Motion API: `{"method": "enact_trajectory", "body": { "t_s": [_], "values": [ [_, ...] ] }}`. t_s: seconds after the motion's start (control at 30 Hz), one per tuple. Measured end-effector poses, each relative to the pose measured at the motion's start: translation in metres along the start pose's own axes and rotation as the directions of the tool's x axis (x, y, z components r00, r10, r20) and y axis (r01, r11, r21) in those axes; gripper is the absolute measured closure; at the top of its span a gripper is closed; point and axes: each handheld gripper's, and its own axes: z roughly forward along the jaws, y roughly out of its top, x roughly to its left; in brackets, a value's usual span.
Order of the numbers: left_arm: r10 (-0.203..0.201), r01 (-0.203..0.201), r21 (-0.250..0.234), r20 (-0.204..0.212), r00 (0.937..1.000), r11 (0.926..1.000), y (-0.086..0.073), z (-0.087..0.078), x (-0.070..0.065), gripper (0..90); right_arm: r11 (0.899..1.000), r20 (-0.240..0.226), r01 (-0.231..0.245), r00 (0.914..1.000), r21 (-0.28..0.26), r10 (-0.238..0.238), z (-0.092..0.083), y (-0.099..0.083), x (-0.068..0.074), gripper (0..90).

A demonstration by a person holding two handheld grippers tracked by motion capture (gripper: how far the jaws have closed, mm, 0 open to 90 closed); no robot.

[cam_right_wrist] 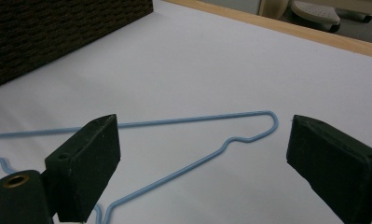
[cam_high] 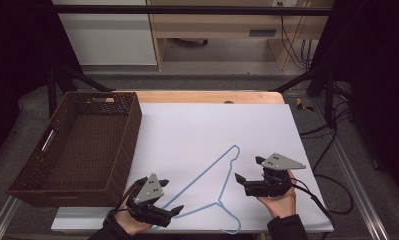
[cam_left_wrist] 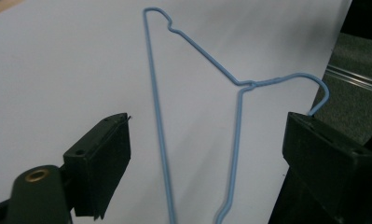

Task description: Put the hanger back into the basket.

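- Your tabletop [cam_high: 207, 95] is light wood, showing as a bare strip along its far edge.
- A large white sheet [cam_high: 197, 135] covers nearly all of it, reaching from that strip to the near edge in front of you.
- A dark brown woven basket [cam_high: 82, 145] sits on the left side, its right wall overlapping the sheet's left edge and its near corner jutting past the tabletop.
- A blue wire hanger [cam_high: 214, 192] lies flat on the sheet, toward your near edge and right of the basket, its hook at the near edge and one corner pointing away from you.
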Motion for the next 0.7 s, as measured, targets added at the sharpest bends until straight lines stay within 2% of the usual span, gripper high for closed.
{"method": "enact_trajectory", "body": {
  "t_s": [0.23, 0.27, 0.43, 0.57, 0.7],
  "values": [
    [0.056, -0.059, 0.065, 0.040, 0.9976, 0.9962, 0.010, 0.020, -0.011, 17.0, 1.000, 0.000, -0.006, 1.0000, -0.001, 0.006, -0.004, -0.005, -0.003, 10.3],
    [0.064, -0.068, 0.076, 0.050, 0.9967, 0.9948, 0.011, 0.024, -0.012, 17.7, 1.000, 0.003, -0.019, 0.9998, -0.002, 0.019, -0.005, -0.005, -0.003, 10.4],
    [0.079, -0.089, 0.112, 0.090, 0.9928, 0.9898, 0.015, 0.043, -0.017, 23.1, 1.000, -0.002, -0.014, 0.9999, -0.004, 0.014, -0.006, -0.007, -0.004, 10.5],
    [0.103, -0.121, 0.169, 0.113, 0.9883, 0.9782, 0.016, 0.058, -0.020, 27.2, 1.000, 0.000, -0.014, 0.9999, -0.004, 0.014, -0.007, -0.008, -0.004, 10.5],
    [0.115, -0.139, 0.206, 0.121, 0.9860, 0.9688, 0.014, 0.069, -0.022, 33.6, 1.000, 0.000, -0.018, 0.9998, 0.004, 0.018, -0.006, -0.009, -0.005, 10.4]
  ]
}}
